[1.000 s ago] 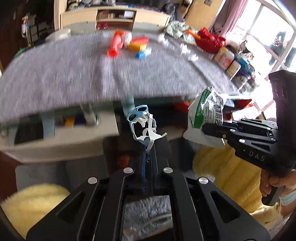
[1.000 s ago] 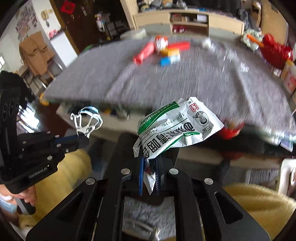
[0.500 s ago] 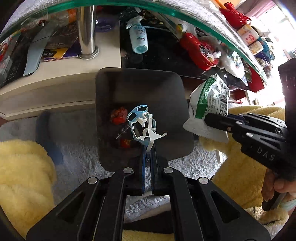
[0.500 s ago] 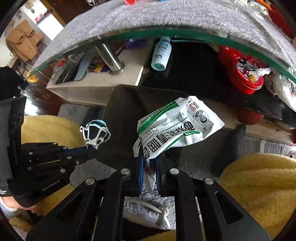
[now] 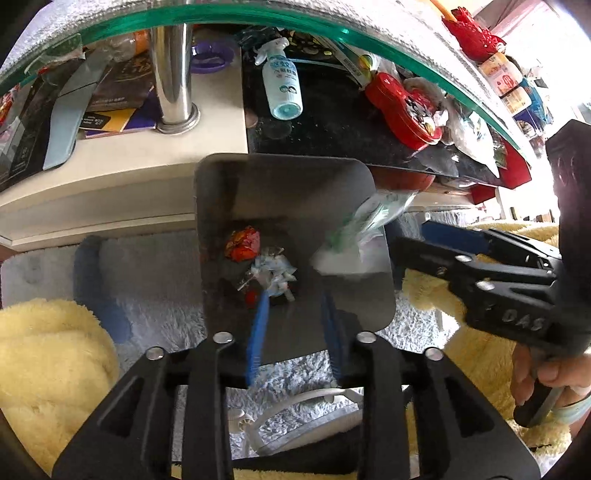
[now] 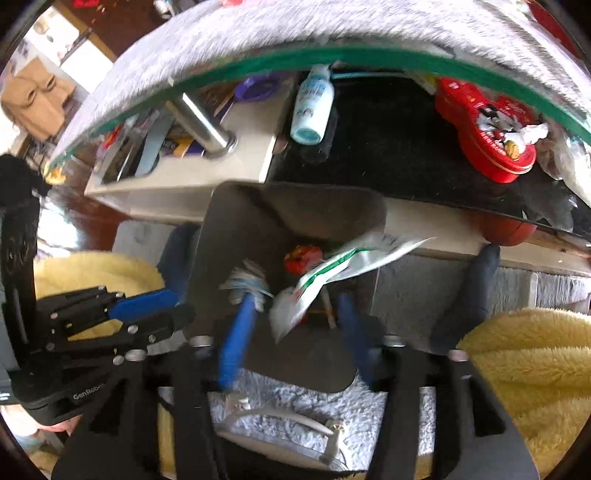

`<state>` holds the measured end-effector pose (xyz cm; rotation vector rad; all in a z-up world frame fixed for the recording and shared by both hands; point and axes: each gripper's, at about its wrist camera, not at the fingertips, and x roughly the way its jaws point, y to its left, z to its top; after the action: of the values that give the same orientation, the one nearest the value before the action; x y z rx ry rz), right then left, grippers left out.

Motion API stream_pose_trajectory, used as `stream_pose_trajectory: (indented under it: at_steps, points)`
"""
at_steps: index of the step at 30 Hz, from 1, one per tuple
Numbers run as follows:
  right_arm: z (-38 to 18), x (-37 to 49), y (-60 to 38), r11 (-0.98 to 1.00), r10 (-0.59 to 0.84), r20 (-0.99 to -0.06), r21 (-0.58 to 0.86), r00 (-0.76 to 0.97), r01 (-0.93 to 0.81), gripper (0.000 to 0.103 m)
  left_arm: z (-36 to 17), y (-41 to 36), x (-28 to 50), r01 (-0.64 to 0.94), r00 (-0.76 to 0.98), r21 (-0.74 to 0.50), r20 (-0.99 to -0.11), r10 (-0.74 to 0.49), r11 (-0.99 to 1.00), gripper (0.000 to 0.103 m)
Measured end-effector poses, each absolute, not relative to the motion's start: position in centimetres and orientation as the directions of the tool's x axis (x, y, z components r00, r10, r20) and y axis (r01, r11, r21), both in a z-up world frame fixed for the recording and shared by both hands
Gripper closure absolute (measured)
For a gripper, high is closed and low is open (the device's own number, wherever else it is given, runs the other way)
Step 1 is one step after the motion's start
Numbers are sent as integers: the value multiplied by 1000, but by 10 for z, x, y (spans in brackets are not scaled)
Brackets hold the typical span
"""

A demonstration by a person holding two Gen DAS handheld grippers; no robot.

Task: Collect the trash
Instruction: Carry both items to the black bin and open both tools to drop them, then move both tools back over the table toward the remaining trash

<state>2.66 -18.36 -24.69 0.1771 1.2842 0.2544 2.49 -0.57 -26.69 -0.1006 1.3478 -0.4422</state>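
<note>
Both grippers spreading over the dark grey square bin [image 5: 295, 177].

The crumpled white-and-green wrapper [image 6: 343, 269], blurred, lies long-axis slanting up-right, free between the opening right gripper [image 6: 295, 321] jaws. The pale blue-white plastic scrap [image 5: 275, 275], perhaps mid-fall, sits beyond the opening left gripper [image 5: 295, 321], beside a red crumpled wrapper [image 5: 243, 243].

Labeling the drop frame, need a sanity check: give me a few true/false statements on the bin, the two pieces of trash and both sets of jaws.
1. The left gripper clamps the blue-and-white plastic scrap. False: its jaws are opening, the scrap is loose over the bin.
2. The green-and-white wrapper is blurred above the bin. True.
3. The right gripper has nothing pinched. True; its jaws are opening.
4. The bin is empty. False: red crumpled trash lies inside.
5. The bin stands on the glass table. False: it stands on the floor beside it.
</note>
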Motion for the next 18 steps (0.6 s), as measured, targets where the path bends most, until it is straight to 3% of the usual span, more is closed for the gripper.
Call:
stream_pose_trajectory:
  at_steps: [3,6,9,10,18]
  points:
    - [-242,29,-189,955,296,-915,286,275,-77,40,-260,1,29,239,176,-311,-918,-356,920,52]
    - [-233,31,-197,955,293,-907,292,302,-50,21,-251,9,32,227,212,-290,-917,-338,930,30]
    - [-224,33,-206,954,291,-899,298,327,-29,12,-238,19,37,213,254,-259,-917,-309,942,19]
    - [-219,35,-210,954,288,-896,300,336,-17,8,-233,21,38,210,266,-251,-915,-303,945,17]
    - [-172,49,-230,952,273,-859,305,434,4,7,-189,28,54,218,355,-243,-882,-309,945,8]
